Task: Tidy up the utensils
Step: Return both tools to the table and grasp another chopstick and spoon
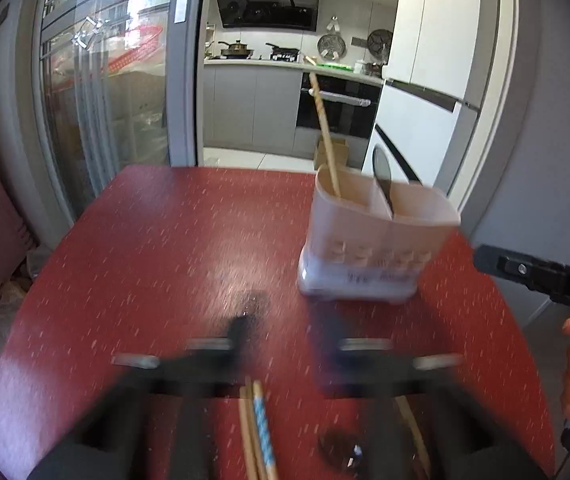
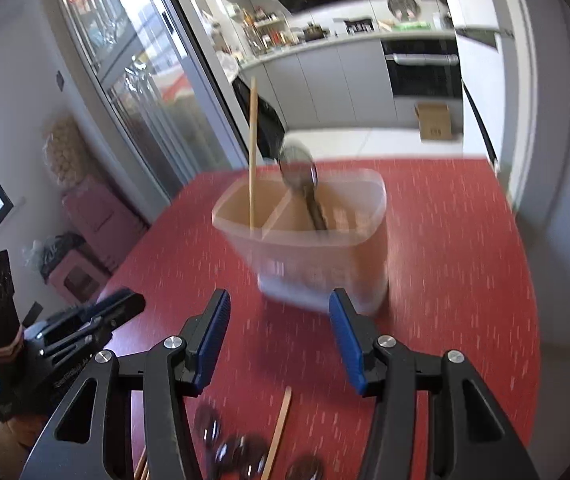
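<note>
A translucent two-compartment utensil holder [image 1: 377,240] [image 2: 309,236] stands on the red table. One wooden chopstick [image 1: 325,132] [image 2: 252,152] leans in its left compartment and a dark spoon [image 1: 383,178] [image 2: 303,184] in the right one. My left gripper [image 1: 285,332] is blurred, open and empty, above loose chopsticks [image 1: 259,432] and a dark spoon [image 1: 341,448] near the front edge. My right gripper [image 2: 281,332] is open and empty, just short of the holder, with a chopstick [image 2: 279,432] and dark spoons [image 2: 241,452] below it.
The red table [image 1: 145,248] stands by a glass door [image 1: 97,80] with a kitchen behind it. The right gripper shows at the right edge of the left wrist view [image 1: 541,276]. The left gripper shows at the left of the right wrist view [image 2: 85,320]. Pink stools [image 2: 93,220] stand at the left.
</note>
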